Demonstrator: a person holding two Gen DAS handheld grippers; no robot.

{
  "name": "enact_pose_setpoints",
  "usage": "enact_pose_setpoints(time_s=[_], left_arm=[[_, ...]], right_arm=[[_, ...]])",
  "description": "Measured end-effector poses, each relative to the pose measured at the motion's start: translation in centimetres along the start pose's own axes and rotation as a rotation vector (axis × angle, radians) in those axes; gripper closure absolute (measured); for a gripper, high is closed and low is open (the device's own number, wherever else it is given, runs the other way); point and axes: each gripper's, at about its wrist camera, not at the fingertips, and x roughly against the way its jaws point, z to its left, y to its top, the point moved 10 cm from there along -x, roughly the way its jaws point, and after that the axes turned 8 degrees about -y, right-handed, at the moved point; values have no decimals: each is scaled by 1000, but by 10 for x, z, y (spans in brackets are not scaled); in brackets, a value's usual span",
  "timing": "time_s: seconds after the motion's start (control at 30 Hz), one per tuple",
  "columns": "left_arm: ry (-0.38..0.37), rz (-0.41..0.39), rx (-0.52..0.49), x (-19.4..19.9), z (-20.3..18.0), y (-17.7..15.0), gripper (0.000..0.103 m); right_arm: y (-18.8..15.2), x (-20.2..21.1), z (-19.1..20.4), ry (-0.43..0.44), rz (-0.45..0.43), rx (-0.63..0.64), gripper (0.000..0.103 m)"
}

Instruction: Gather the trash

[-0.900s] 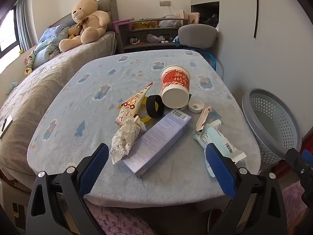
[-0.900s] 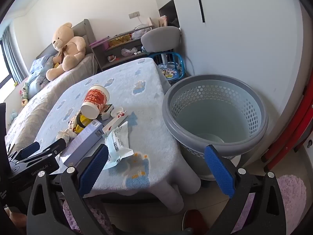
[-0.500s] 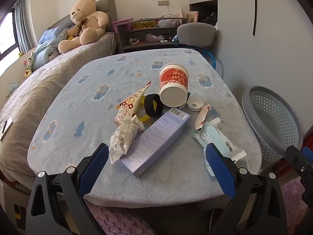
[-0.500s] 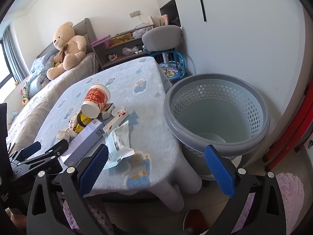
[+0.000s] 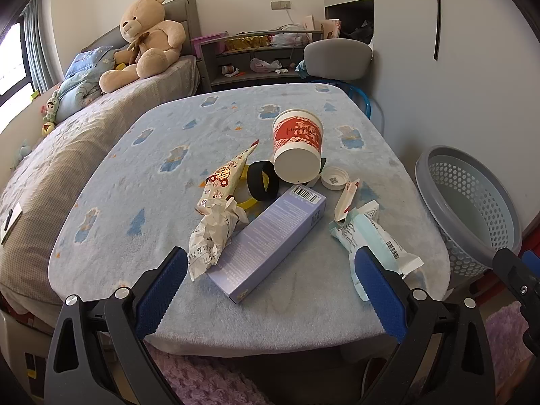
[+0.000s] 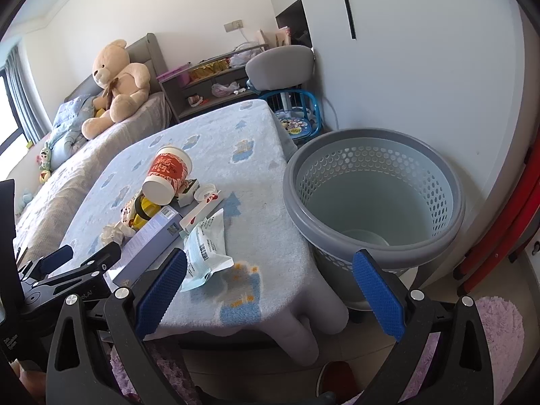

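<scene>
My left gripper (image 5: 270, 281) has eased a little toward the table (image 5: 162, 155) — the purple box (image 5: 270, 239) sits slightly lower in view. On the right, the grey basket (image 6: 374, 199) has slid a touch rightward.

Teddy bear (image 5: 145, 37) on bed (image 5: 67, 141)

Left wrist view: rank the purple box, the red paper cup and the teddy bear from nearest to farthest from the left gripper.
1. Purple box, lying on the table straight ahead of the open left gripper.
2. Red paper cup, tipped over mid-table behind the box.
3. Teddy bear, on the bed, far left.
</scene>
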Motion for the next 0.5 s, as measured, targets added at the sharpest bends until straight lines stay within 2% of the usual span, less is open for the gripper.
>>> enact_pose_setpoints(time_s=[0.5], left_arm=[[1, -5, -1, 3, 2, -1, 8]], right_arm=[[-1, 3, 1, 3, -5, -1, 7]])
